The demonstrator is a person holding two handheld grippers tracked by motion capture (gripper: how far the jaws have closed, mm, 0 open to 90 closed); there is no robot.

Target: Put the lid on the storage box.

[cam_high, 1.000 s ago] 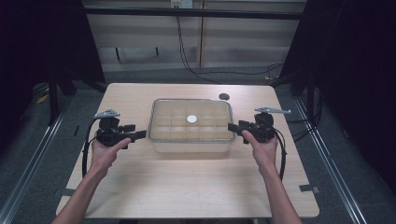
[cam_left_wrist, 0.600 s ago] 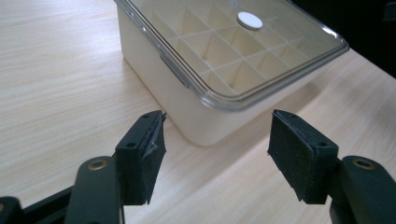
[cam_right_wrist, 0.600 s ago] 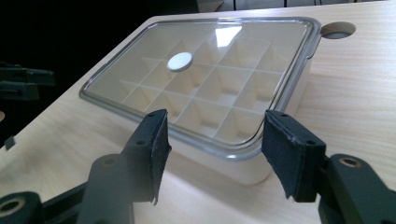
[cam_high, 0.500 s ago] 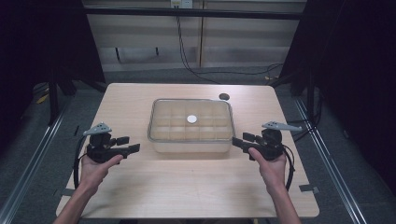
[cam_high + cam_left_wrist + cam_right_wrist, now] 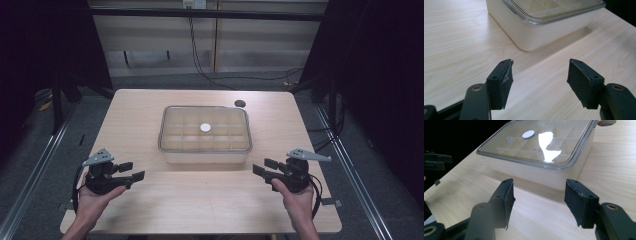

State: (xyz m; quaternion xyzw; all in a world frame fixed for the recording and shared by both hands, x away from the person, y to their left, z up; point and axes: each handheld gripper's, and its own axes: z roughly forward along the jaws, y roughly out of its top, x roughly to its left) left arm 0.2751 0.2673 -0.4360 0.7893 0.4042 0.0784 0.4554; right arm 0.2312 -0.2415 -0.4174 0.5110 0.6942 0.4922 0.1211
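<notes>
A cream box with a clear lid sits in the middle of the wooden table; dividers show through the lid, and a small white disc rests on it. My left gripper is near the table's front left, open and holding nothing, its jaws pointing right toward the box. At the front right, my right gripper is open too and points left at the box. Both stand apart from the box. In the right gripper view the disc lies on the lid.
A small dark round thing sits on the table behind the box at the right. Metal rails run along both sides of the table. Cables lie on the floor behind it.
Both grippers have drawn back from the sides of the box toward the table's front edge and outward. The box has not moved.
</notes>
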